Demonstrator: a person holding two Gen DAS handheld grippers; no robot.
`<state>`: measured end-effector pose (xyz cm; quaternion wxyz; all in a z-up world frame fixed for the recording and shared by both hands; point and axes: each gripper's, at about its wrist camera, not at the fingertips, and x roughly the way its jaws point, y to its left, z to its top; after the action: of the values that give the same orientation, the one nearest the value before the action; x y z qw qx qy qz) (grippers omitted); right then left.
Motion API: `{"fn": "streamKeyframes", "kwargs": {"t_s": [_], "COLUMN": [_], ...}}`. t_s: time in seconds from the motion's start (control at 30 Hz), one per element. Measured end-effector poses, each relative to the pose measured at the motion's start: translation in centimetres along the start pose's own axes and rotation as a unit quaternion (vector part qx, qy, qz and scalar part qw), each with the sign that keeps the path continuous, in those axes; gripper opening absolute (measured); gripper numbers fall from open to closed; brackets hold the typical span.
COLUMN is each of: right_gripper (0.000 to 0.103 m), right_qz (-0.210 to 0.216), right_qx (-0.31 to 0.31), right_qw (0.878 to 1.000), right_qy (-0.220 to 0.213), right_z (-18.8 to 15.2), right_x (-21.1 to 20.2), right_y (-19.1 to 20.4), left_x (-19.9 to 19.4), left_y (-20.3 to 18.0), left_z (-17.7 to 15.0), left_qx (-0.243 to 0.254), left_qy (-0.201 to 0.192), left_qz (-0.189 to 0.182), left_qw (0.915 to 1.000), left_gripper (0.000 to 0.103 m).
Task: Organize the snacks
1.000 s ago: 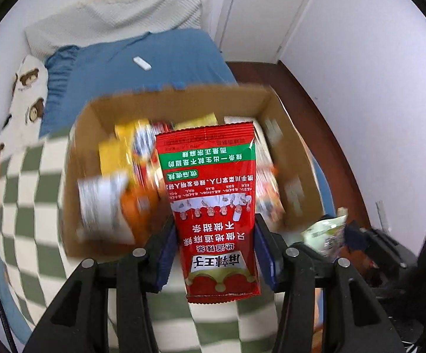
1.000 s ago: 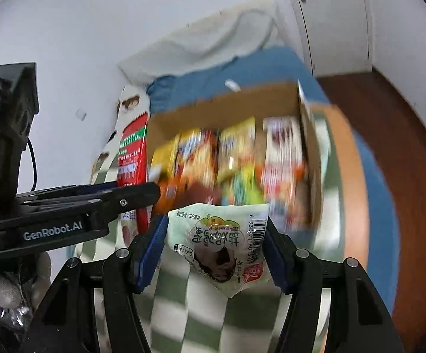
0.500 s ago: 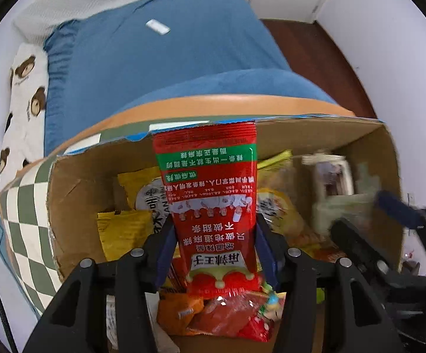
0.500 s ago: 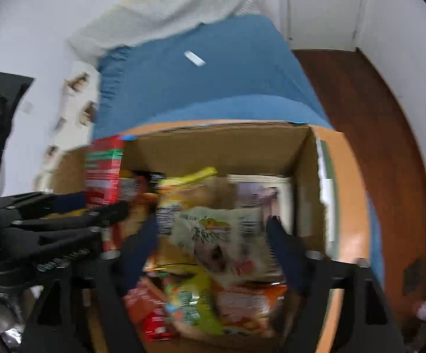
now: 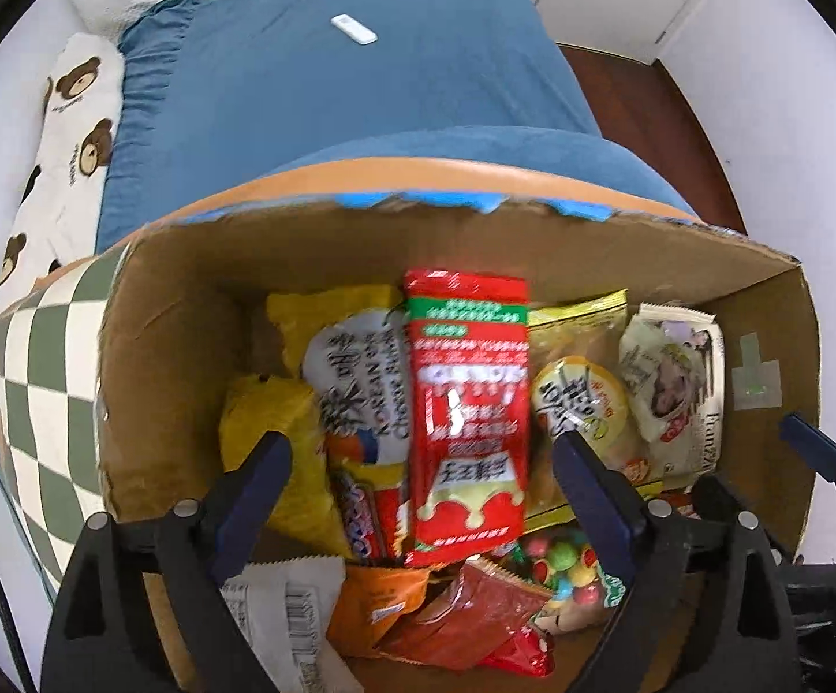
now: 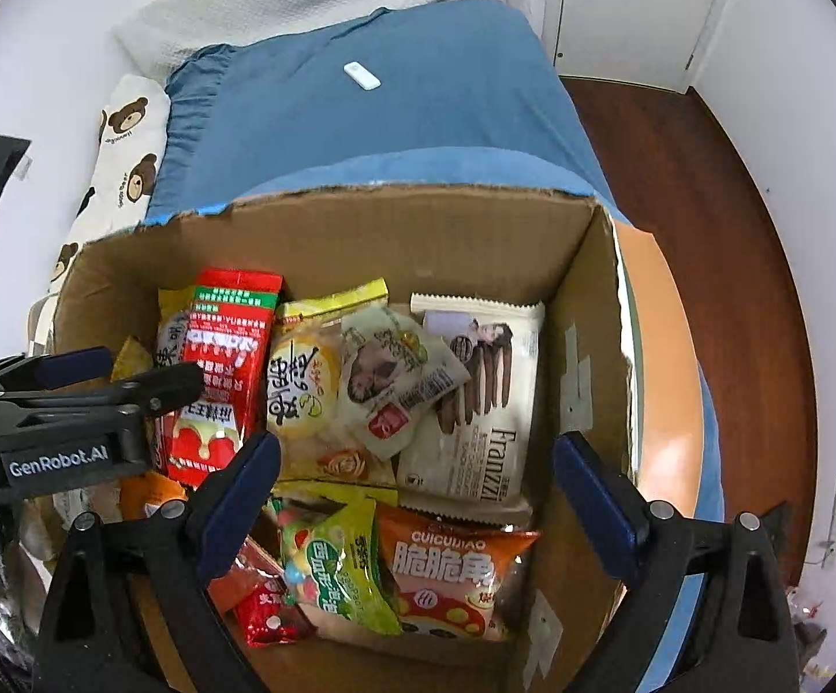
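An open cardboard box (image 5: 187,300) (image 6: 406,231) holds several snack packets. The red packet (image 5: 467,416) (image 6: 221,375) lies free in the box between my left gripper's spread fingers; the left gripper (image 5: 421,462) is open above it. The pale green packet (image 6: 395,375) lies on the other snacks, also seen in the left wrist view (image 5: 672,381). My right gripper (image 6: 415,462) is open and empty above the box. The left gripper's fingers (image 6: 146,387) show at the left of the right wrist view.
The box stands on a green-and-white checked cloth (image 5: 43,381) over a round wooden table (image 6: 666,381). Behind is a bed with a blue sheet (image 5: 349,86), a white remote (image 6: 362,75) and a bear-print pillow (image 5: 66,133). Dark wood floor (image 6: 724,231) at right.
Both grippers moved over the box and opened. The red packet dropped from the left gripper into the box; the pale green packet dropped from the right gripper onto the snacks.
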<state>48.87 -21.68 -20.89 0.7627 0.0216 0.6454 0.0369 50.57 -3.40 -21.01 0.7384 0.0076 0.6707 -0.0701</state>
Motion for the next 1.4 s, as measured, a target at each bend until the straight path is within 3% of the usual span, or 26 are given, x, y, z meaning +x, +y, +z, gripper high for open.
{"fn": "streamKeyframes", "kwargs": {"t_s": [0.37,0.63,0.93,1.4], "right_gripper": [0.098,0.098,0.101,0.102], "right_qz": [0.001,0.002,0.003,0.004], "right_qx": [0.004,-0.012,-0.026,-0.032], "right_qw": [1.0,0.998,0.992,0.973], "right_qy": [-0.011,-0.053,-0.127,-0.23], "right_z": [-2.4,-4.9,-9.9,-20.1], "right_x": [-1.1,-5.5,-12.3,-23.5], "right_y": [0.2,0.8,2.5,3.1], "left_x": [-2.1,-7.1,-13.3,-21.6], "left_y": [1.3,0.9,0.7,-0.7], "left_z": [-3.6,-8.2,-14.1,-25.6], "left_qx": [-0.021,-0.015,-0.011,0.004], "left_qy": [-0.019,-0.089,-0.17,-0.275], "left_qz": [-0.003,0.008,0.011,0.015], "left_qw": [0.9996,0.9959,0.9854,0.9613], "left_gripper": [0.092,0.092,0.092,0.092]}}
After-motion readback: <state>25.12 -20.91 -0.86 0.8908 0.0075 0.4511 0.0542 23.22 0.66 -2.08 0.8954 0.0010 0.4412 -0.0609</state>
